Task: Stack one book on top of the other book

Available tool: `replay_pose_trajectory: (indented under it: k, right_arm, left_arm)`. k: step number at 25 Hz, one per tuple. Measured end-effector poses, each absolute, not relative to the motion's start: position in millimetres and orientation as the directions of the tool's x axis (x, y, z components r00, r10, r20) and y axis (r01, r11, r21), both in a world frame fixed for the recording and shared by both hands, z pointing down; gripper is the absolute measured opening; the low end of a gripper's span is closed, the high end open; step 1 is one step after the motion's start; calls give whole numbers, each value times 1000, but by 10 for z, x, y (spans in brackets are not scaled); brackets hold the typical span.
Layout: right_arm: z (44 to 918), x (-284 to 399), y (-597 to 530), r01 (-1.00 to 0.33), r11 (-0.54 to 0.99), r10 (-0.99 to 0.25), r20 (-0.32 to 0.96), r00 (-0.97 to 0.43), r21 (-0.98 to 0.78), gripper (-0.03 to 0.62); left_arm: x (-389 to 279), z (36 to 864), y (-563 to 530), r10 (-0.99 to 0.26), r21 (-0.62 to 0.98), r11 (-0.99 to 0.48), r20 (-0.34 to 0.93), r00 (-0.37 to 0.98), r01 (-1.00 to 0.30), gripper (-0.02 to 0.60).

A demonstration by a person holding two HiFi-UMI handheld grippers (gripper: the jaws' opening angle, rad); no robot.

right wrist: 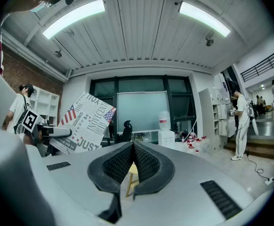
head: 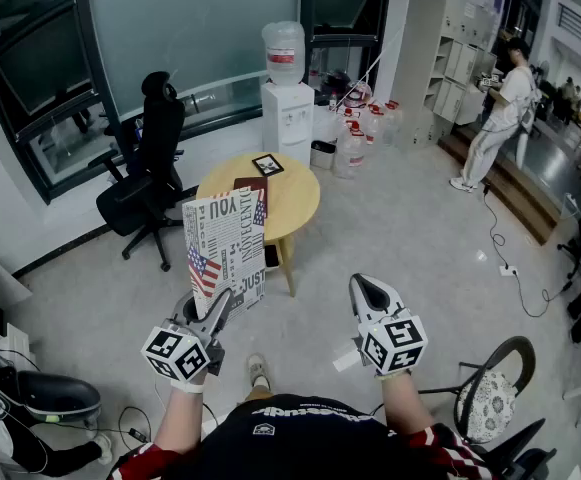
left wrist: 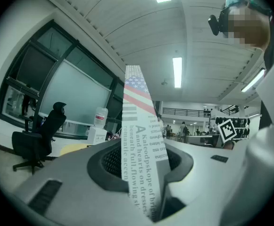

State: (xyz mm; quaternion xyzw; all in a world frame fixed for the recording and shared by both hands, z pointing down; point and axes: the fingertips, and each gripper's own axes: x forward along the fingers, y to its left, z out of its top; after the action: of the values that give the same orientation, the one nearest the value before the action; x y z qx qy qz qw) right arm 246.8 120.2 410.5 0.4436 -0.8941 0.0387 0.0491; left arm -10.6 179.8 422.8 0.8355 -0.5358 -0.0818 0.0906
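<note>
My left gripper (head: 218, 306) is shut on the lower edge of a book with a newspaper-and-flag printed cover (head: 225, 251), holding it upright in the air in front of me. In the left gripper view the book (left wrist: 139, 140) stands edge-on between the pads of the left gripper (left wrist: 144, 175). A dark red book (head: 251, 191) lies flat on the round yellow table (head: 295, 208) beyond it. My right gripper (head: 366, 290) hangs to the right, shut with nothing in it; the right gripper (right wrist: 133, 149) has its tips touching. From there the held book (right wrist: 82, 121) appears at the left.
A small black-framed item (head: 267, 164) lies on the table's far side. A black office chair (head: 150, 173) stands left of the table, a water dispenser (head: 285, 98) and several water bottles (head: 360, 128) behind it. A person (head: 500, 113) stands far right. Another chair (head: 490, 393) is near my right.
</note>
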Motion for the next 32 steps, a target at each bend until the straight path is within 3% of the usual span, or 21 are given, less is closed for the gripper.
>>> replay_pose_trajectory:
  k: [32]
  right_arm:
    - [4004,2443,1217,-787,617,-781,109,-615,-27,28]
  left_arm:
    - [-84,4108,1876,-920,222,-388,-31,391,-895,156]
